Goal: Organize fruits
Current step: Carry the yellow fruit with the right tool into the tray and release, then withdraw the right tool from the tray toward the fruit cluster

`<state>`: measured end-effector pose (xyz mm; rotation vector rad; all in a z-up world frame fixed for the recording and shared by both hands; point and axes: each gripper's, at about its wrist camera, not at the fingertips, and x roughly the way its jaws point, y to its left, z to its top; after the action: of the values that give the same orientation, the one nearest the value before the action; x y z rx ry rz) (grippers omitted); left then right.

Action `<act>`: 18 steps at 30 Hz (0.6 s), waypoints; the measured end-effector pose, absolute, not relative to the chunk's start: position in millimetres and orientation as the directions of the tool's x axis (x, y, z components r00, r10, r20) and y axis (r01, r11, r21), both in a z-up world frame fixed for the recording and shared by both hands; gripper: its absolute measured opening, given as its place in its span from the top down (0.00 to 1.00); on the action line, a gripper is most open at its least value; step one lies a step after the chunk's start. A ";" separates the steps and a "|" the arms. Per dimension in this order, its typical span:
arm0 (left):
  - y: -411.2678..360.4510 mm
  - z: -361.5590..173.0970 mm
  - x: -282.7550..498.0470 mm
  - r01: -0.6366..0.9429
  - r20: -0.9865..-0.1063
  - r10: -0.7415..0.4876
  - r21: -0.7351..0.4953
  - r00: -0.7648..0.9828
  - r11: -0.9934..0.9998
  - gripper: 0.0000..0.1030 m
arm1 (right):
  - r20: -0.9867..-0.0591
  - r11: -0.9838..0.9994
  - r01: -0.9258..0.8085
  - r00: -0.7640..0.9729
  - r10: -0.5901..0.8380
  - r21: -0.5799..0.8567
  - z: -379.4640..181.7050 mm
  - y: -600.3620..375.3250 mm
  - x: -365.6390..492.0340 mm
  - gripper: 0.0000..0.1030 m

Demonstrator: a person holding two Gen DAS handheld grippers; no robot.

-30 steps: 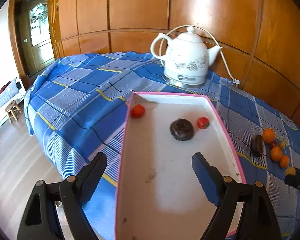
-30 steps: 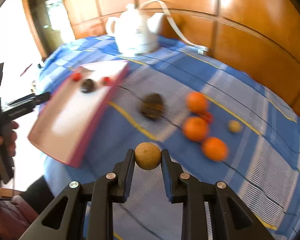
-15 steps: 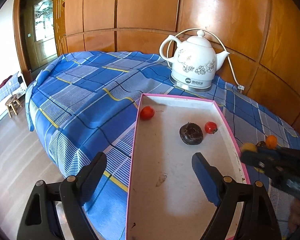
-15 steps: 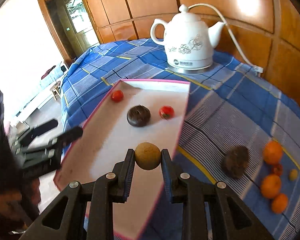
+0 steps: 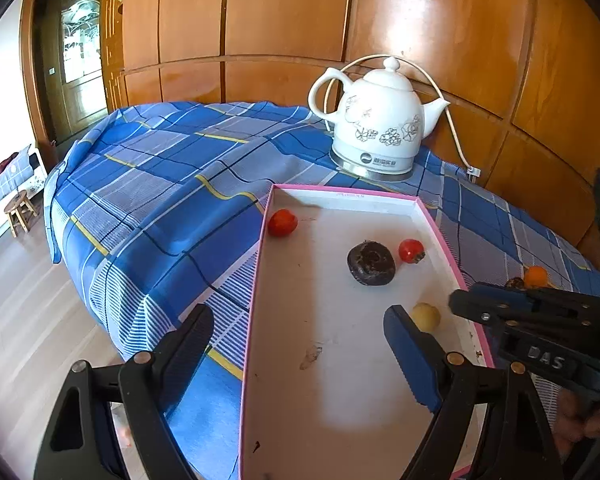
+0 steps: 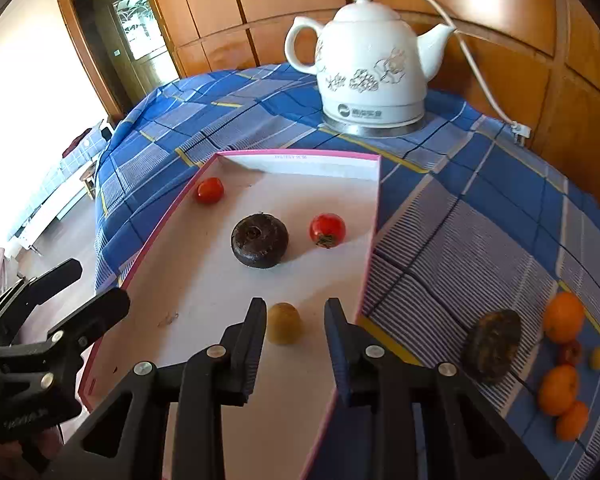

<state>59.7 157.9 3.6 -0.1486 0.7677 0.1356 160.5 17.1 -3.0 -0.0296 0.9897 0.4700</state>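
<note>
Right gripper (image 6: 296, 312) jaws just opened, releasing tan fruit (image 6: 284, 323) on tray (image 6: 374, 216) floor w/ sorted ones; left gripper (image 5: 298, 334) gapes wide, empty, probably steadying tray.

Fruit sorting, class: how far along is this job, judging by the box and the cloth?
Done: four fruits lie in the pink-rimmed box, including a dark fruit. In hand: the right gripper jaws have just been opening around the yellowish fruit, now resting inside. Left: the oranges and small fruits on the cloth.
</note>
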 end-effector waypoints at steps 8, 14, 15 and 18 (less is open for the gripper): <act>142.6 11.5 53.1 -0.131 -0.681 0.046 -0.073 0.731 0.989 0.15 | -0.773 0.911 -0.373 0.519 0.364 0.178 19.1 -8.0 132.5 0.71; 132.3 16.6 49.0 -0.095 -0.669 0.026 -0.067 0.742 0.993 0.15 | -0.765 0.915 -0.376 0.544 0.345 0.145 30.2 -21.6 114.2 0.71; 130.1 17.0 48.1 -0.089 -0.669 0.023 -0.065 0.743 0.994 0.15 | -0.764 0.916 -0.376 0.549 0.339 0.136 31.9 -23.7 111.3 0.71; 123.8 18.7 46.0 -0.070 -0.666 0.012 -0.061 0.746 0.996 0.15 | -0.762 0.919 -0.380 0.563 0.320 0.105 34.9 -28.7 104.1 0.71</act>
<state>46.0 123.8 18.7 -0.0839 0.7278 0.0450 104.1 -28.7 34.9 -0.0742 0.8813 0.4127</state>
